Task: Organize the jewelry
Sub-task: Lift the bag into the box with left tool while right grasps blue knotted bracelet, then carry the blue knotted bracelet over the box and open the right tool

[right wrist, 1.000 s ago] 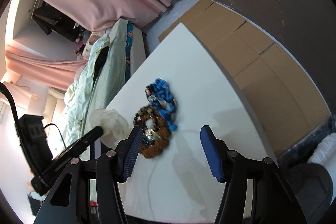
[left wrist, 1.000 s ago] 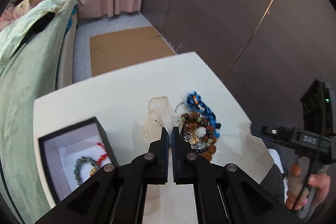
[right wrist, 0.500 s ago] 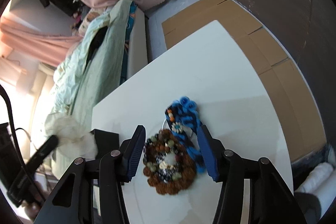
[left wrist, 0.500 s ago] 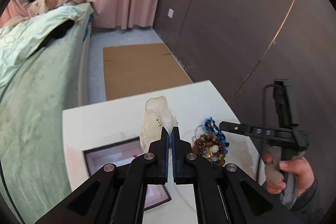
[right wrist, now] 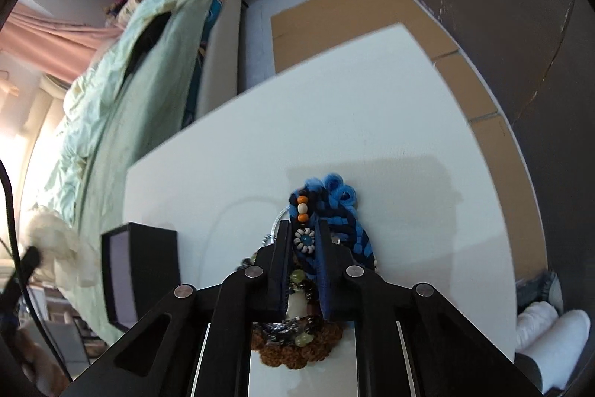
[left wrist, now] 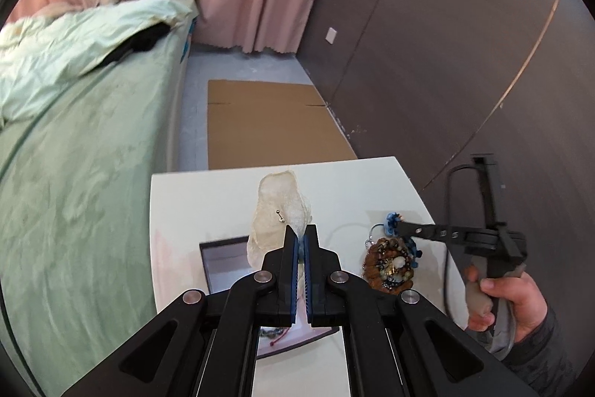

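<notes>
Two grippers: left gripper (left wrist: 301, 237) clenched on sheer pouch (left wrist: 277, 211); right gripper (right wrist: 303, 240) closing around blue braided bracelet (right wrist: 336, 207), clear counter (right wrist: 372, 92) ahead.

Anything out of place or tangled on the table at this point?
Yes. The blue braided bracelet lies tangled in a heap with brown beaded bracelets instead of in the box. The right gripper is closing on it, so neighbours may lift too.

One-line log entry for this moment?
left gripper: shut on sheer pouch | right gripper: closing on blue braided bracelet | box: open
</notes>
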Demonstrator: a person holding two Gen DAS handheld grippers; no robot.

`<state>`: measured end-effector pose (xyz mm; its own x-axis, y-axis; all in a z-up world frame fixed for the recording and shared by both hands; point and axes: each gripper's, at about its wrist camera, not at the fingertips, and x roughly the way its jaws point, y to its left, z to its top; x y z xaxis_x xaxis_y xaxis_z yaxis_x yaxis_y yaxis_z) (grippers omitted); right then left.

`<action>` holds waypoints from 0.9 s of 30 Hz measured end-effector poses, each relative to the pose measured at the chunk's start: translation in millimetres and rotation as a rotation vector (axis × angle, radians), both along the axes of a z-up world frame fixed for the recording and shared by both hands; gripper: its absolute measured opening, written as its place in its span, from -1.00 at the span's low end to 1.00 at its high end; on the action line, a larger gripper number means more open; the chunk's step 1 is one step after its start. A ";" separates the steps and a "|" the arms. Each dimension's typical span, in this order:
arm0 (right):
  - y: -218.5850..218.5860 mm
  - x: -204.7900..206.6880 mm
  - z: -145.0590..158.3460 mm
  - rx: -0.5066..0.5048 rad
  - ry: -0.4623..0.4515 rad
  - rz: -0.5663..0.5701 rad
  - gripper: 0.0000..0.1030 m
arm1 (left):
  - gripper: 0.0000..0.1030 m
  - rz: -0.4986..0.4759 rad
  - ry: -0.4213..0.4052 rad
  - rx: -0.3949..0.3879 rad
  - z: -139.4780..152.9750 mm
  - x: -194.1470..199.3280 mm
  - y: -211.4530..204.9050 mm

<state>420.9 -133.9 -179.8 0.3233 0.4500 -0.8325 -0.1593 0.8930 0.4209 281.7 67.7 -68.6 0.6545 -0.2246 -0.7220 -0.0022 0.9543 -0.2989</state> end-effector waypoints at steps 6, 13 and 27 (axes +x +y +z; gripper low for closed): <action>3.5 -13.0 44.9 0.030 -0.090 0.005 -0.74 | -0.67 -0.007 0.040 -0.047 -16.0 -1.2 11.4; 40.4 -40.9 80.0 0.075 -0.148 0.080 -0.74 | 0.61 0.038 -0.003 -0.102 -18.8 -16.3 34.7; 133.6 -74.6 75.5 0.095 -0.119 0.251 -0.74 | 0.61 0.123 -0.023 -0.121 -20.4 -51.3 81.2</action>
<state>346.3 -0.3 -104.3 0.2846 0.6023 -0.7458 -0.4234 0.7770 0.4659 230.4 148.8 -89.0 0.6984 -0.2263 -0.6790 -0.1088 0.9041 -0.4131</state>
